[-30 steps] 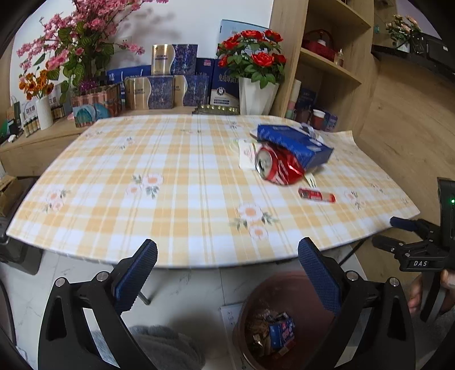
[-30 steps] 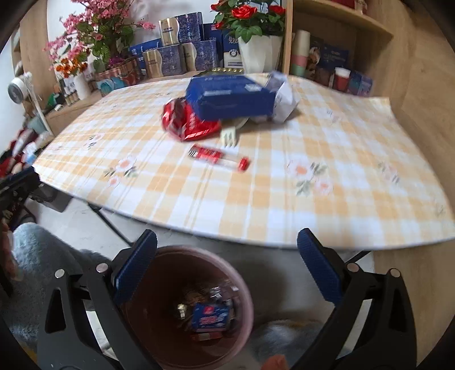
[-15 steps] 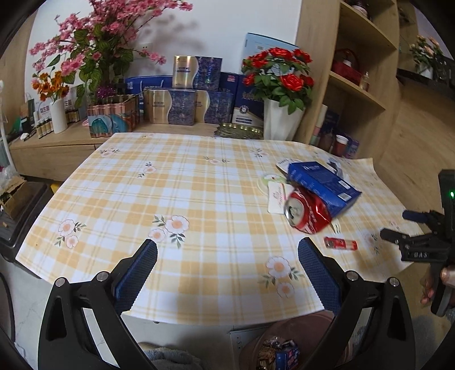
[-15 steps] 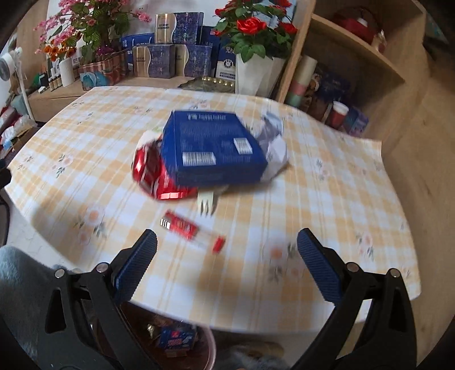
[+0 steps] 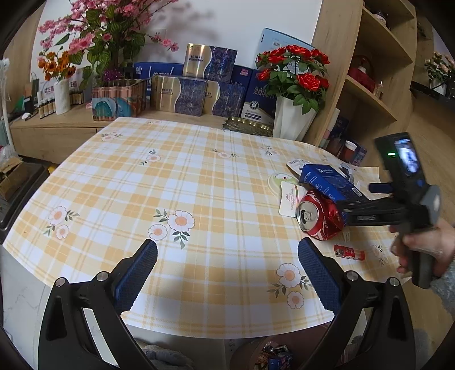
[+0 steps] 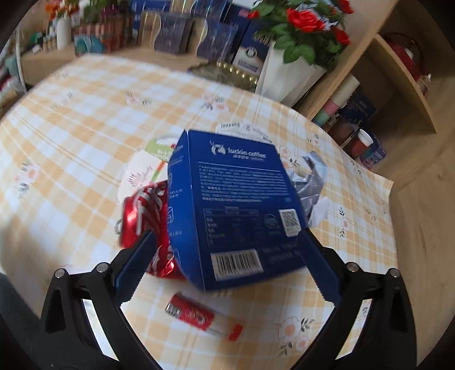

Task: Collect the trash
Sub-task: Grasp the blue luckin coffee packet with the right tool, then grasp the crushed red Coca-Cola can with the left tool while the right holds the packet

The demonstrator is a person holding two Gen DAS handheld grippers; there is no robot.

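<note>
My right gripper has moved from the bin to the table and is now open around the blue box, which leans on the crushed can. Not clenched yet. My left gripper stays open, empty.

White wall behind, wooden shelving at right, low sideboard left, checked counter in daylight.

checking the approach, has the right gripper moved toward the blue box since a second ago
Yes. The right gripper moved forward over the table, from above the bin to the blue box, which now sits between its open jaws.
</note>
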